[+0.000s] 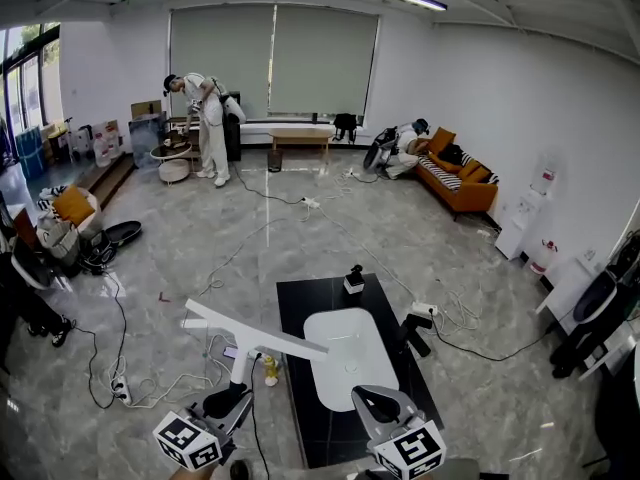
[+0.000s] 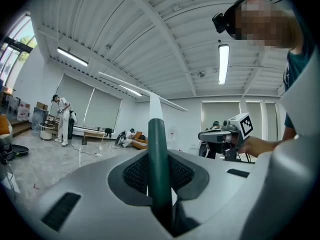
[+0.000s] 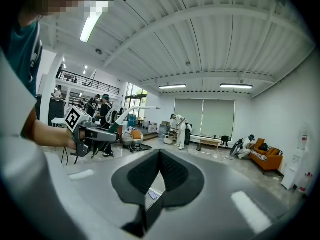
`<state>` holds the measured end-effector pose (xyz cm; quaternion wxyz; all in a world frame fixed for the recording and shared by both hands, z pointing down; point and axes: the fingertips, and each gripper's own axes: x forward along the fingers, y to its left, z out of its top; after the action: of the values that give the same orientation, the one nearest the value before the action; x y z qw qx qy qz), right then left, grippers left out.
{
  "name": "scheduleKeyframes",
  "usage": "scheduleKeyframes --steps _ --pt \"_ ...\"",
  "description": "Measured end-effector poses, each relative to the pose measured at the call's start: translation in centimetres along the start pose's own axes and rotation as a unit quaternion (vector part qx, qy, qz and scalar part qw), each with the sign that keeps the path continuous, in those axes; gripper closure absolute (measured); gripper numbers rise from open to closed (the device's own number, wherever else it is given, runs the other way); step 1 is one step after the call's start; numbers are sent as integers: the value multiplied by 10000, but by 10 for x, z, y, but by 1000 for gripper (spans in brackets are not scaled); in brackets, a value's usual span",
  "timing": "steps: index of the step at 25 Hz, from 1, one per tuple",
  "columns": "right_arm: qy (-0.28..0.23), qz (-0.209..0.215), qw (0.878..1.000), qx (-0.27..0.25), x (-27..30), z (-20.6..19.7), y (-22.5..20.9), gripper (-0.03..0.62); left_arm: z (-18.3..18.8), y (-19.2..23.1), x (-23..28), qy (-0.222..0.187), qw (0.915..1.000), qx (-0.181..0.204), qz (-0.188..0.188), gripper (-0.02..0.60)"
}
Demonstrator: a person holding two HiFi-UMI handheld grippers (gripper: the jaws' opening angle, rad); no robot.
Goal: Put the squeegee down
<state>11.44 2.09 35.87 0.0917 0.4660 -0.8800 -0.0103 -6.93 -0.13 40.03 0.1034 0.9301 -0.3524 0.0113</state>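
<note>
The squeegee has a long white blade on a dark green handle. My left gripper is shut on that handle and holds it upright, left of the black table. In the left gripper view the handle stands between the pads of the left gripper, and the blade runs across above it. My right gripper hovers over the table's near end, beside the white oval basin. In its own view the jaws of the right gripper are shut with nothing in them. The left gripper shows there too.
A small black and white box sits at the table's far end. A black tool lies at its right edge. Cables and a yellow item lie on the floor at the left. An orange sofa and people stand far back.
</note>
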Motion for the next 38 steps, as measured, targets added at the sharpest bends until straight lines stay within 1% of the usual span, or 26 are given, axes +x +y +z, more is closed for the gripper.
scheduleKeyframes --steps 5,15,19,22,27,31,35,38 --pt "121 -292 9995 17 13 -6 -8 585 -3 18 21 57 9995 -41 -312 522" --pt "407 -1005 9940 111 58 -7 -21 585 0 77 77 135 9941 -174 -1062 521" --pt "520 -1234 9909 115 72 -4 -27 585 0 96 95 142 9913 -329 -1264 520" --pt "570 -1341 9892 138 82 -1 -28 585 -4 108 104 204 9897 -428 -1349 521" --pt "633 -1245 9902 102 100 3 -32 585 -12 123 112 260 9893 -633 -1291 520" --pt "656 -1100 9917 133 113 -8 -51 585 -16 133 122 294 9911 -680 -1107 520" --pt "489 -694 9963 161 129 -5 -64 585 -19 138 133 327 9941 -689 -765 520" --pt "495 -371 9979 173 137 -14 -68 585 -23 142 138 289 9954 -778 -483 520"
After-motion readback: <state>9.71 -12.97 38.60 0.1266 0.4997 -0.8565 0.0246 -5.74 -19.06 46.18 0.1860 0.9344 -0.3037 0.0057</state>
